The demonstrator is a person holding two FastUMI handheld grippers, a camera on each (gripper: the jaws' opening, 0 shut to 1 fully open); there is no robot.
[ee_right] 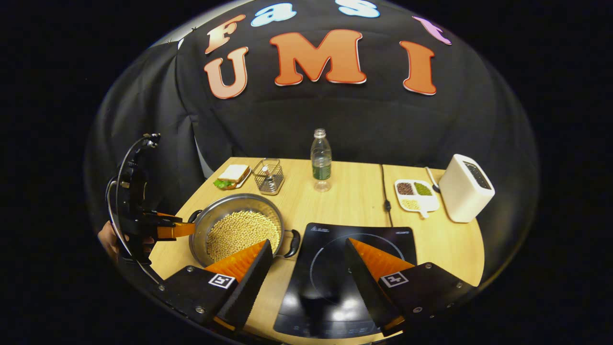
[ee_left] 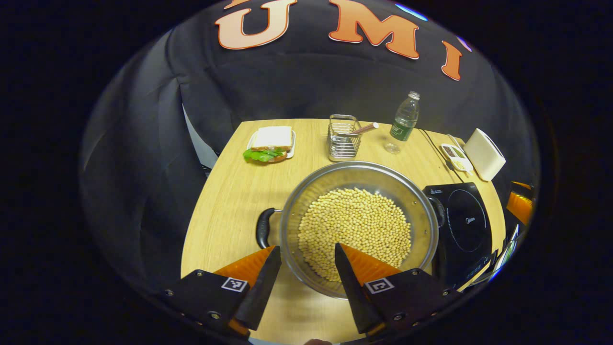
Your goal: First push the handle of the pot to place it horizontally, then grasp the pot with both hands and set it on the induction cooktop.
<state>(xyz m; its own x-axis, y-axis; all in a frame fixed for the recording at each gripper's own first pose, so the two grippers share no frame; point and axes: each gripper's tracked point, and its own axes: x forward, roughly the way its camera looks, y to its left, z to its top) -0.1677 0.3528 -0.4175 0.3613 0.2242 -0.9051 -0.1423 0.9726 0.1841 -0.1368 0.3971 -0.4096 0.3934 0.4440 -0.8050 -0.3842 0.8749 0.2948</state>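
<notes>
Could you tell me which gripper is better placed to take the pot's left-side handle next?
Left, I'd judge. The left gripper is open right at the pot, beside its left handle. The right gripper hovers open over the induction cooktop.

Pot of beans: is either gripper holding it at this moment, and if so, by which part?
Nothing is held. The left gripper is open over the pot's near rim; the right gripper is open above the induction cooktop, beside the right handle.
</notes>
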